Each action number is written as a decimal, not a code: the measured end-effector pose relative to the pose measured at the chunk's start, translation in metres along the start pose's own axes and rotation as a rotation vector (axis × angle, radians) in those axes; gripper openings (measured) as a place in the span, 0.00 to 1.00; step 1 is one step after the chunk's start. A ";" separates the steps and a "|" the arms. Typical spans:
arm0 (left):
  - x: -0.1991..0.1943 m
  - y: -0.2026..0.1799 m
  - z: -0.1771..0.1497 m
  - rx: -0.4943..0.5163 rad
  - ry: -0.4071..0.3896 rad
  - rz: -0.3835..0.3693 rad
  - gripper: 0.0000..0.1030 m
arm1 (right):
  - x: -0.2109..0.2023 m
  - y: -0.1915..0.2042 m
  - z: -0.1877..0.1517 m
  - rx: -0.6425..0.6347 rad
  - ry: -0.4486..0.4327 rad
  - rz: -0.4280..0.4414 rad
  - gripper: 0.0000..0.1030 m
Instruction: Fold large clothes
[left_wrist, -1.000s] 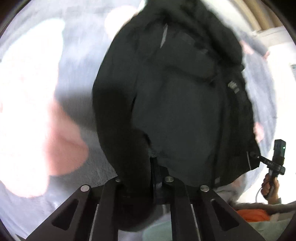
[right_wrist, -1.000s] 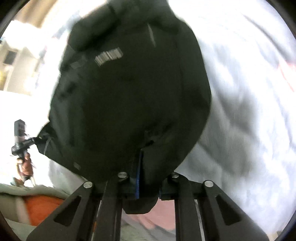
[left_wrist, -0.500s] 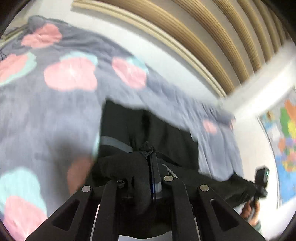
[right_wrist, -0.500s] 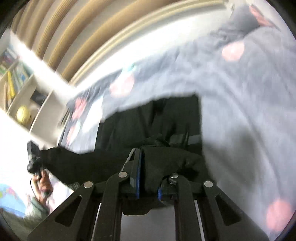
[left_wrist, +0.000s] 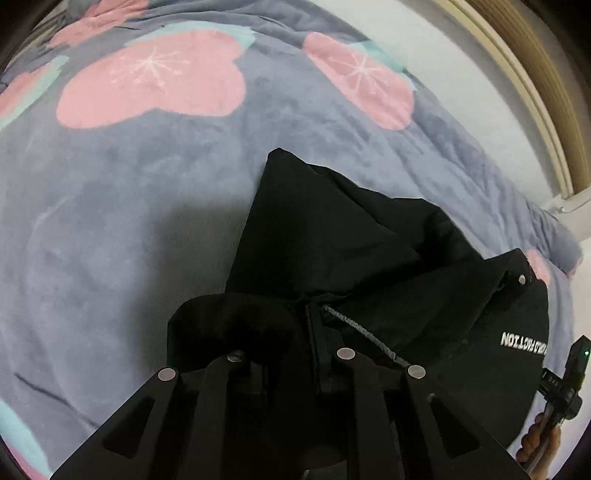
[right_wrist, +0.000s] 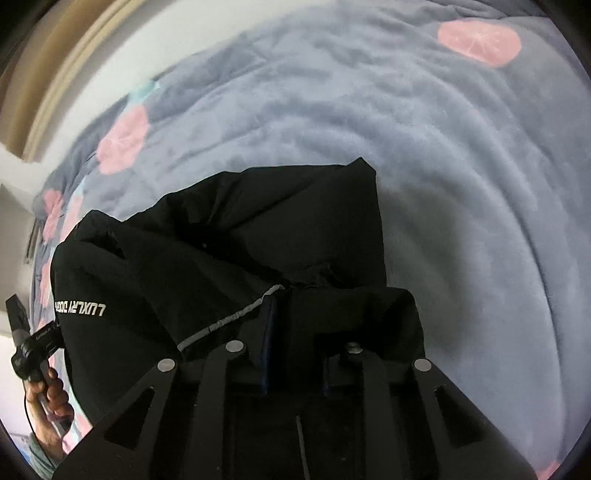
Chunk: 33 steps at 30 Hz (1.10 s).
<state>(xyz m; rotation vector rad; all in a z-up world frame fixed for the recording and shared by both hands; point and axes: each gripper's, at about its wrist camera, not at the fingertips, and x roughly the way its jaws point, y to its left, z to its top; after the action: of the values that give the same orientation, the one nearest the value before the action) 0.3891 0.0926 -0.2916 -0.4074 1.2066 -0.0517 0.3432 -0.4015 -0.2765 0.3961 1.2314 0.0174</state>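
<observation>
A large black jacket (left_wrist: 332, 236) with white lettering lies partly on a grey-blue blanket (left_wrist: 129, 206) with pink patches. My left gripper (left_wrist: 291, 343) is shut on one bunched edge of the jacket, fabric draped over its fingers. In the right wrist view the same jacket (right_wrist: 258, 229) spreads ahead, and my right gripper (right_wrist: 295, 332) is shut on another edge of it, beside a reflective grey strip. The fingertips of both grippers are hidden by cloth. Each view shows the other gripper at the jacket's far side, in the left wrist view (left_wrist: 565, 376) and the right wrist view (right_wrist: 29, 347).
The blanket (right_wrist: 461, 184) covers a bed. A white wall and a wooden frame (left_wrist: 532, 85) stand beyond its far edge. A hand (right_wrist: 51, 395) holds the left gripper's handle.
The jacket hung in the air a second ago. Both grippers have lowered it, and its far part now lies on the blanket. Both grips on it are unchanged.
</observation>
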 end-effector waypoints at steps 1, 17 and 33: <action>0.001 -0.002 0.002 0.014 0.004 0.007 0.18 | 0.002 -0.002 0.003 0.008 0.006 0.004 0.22; -0.151 0.002 -0.002 0.298 -0.099 -0.367 0.29 | -0.114 -0.011 -0.001 -0.008 -0.101 0.234 0.44; -0.217 -0.024 -0.034 0.462 0.012 -0.489 0.65 | -0.178 -0.032 -0.025 0.040 -0.089 0.437 0.76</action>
<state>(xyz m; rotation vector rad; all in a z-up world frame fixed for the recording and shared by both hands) 0.2832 0.1159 -0.0993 -0.2841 1.0441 -0.7406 0.2527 -0.4642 -0.1308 0.6878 1.0397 0.3466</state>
